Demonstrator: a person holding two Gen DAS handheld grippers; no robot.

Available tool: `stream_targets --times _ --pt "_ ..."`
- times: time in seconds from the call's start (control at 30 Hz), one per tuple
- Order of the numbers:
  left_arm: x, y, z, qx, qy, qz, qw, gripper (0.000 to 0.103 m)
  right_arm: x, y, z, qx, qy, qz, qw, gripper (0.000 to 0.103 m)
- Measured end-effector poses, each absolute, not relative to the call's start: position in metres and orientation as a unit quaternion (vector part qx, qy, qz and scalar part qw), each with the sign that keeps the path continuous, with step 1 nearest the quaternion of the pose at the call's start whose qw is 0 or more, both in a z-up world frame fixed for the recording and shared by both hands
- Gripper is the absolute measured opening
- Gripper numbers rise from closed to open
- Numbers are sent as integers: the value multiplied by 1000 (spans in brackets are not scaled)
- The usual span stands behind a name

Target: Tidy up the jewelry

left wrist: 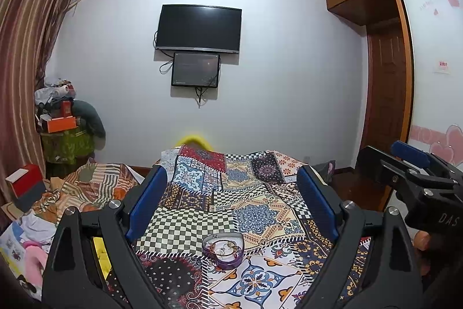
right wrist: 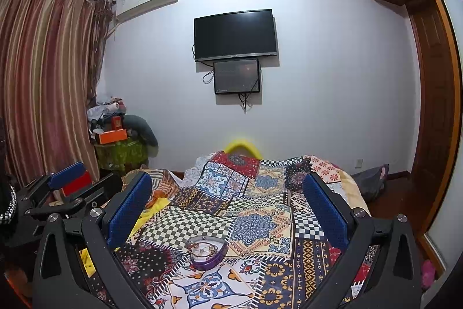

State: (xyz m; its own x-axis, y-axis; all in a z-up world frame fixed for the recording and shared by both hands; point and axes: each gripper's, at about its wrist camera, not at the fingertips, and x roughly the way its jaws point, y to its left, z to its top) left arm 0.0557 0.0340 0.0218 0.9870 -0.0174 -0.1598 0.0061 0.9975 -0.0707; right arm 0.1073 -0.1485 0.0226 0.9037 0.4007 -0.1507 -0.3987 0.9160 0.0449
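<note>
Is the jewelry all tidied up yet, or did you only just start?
Some is done, it seems: rings and bangles already sit inside the purple heart-shaped dish on the patterned cloth. Nothing is in hand now: the left gripper and right gripper are both open and empty, apart from the dish. I see no loose jewelry left on the cloth, so what remains is unclear.

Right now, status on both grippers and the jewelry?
Left gripper open, empty. Right gripper open, empty. Jewelry in purple heart-shaped dish on patchwork cloth, untouched. Nothing in the way.
</note>
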Motion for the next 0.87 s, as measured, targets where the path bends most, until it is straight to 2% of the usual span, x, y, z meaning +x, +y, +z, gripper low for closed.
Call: stream_targets --times 0.87 --pt "61 33 20 -34 82 -6 996 91 110 -149 20 13 84 203 975 103"
